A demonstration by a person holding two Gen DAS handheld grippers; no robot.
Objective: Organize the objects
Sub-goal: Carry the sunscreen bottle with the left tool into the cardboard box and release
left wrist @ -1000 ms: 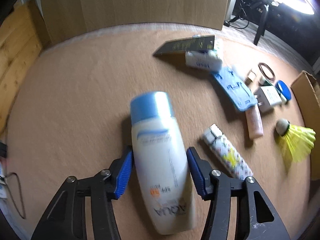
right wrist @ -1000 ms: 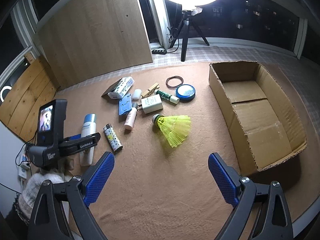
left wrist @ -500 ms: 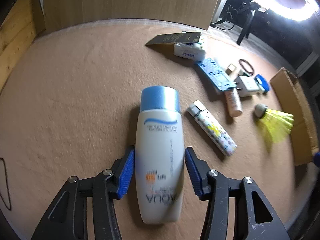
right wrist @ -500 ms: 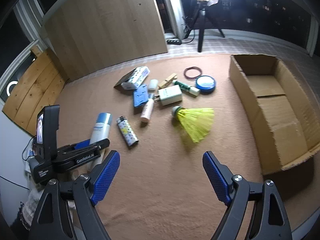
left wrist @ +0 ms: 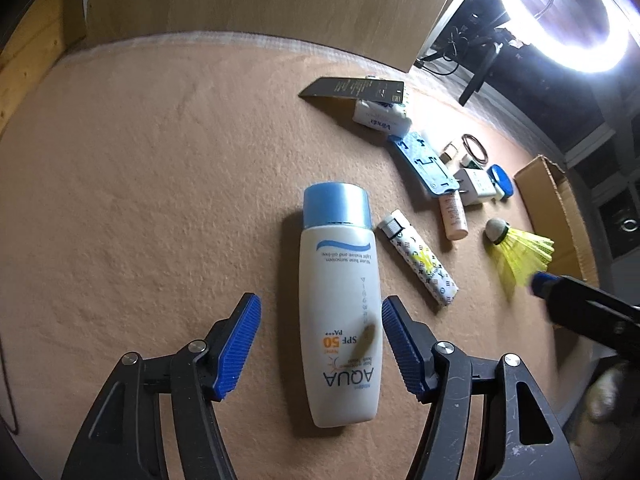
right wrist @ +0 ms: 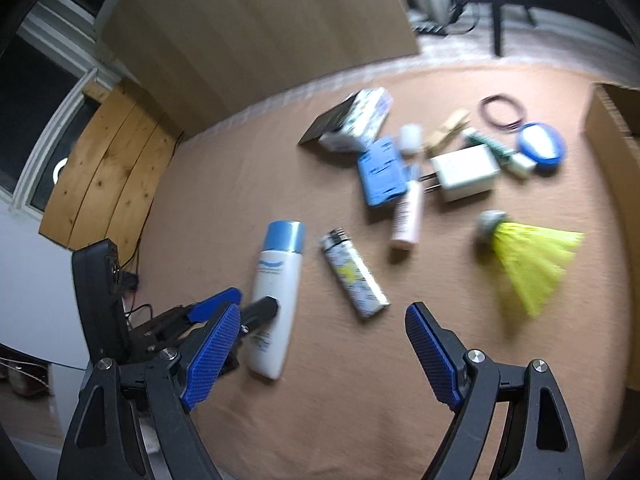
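Observation:
A white sunscreen bottle (left wrist: pixel 340 304) with a blue cap lies on the brown felt mat, between the pads of my left gripper (left wrist: pixel 320 348). The jaws are open with a gap on both sides of the bottle. The bottle also shows in the right wrist view (right wrist: pixel 276 292). A patterned lighter (left wrist: pixel 418 262) lies just right of it. My right gripper (right wrist: pixel 320 352) is open and empty, hovering above the mat near the lighter (right wrist: pixel 354 278). A yellow shuttlecock (right wrist: pixel 528 256) lies further right.
A cluster lies beyond: a tissue pack (left wrist: pixel 382 118), blue plastic piece (left wrist: pixel 424 166), white charger (right wrist: pixel 464 172), pink tube (right wrist: pixel 408 216), blue tin (right wrist: pixel 540 148), hair bands (right wrist: pixel 502 110). A cardboard box (left wrist: pixel 556 208) stands at the right. A wooden board (left wrist: pixel 260 0) stands behind.
My left gripper has opened wider off the bottle and pulled back a little. My right gripper has swung left and lower toward the lighter and bottle.

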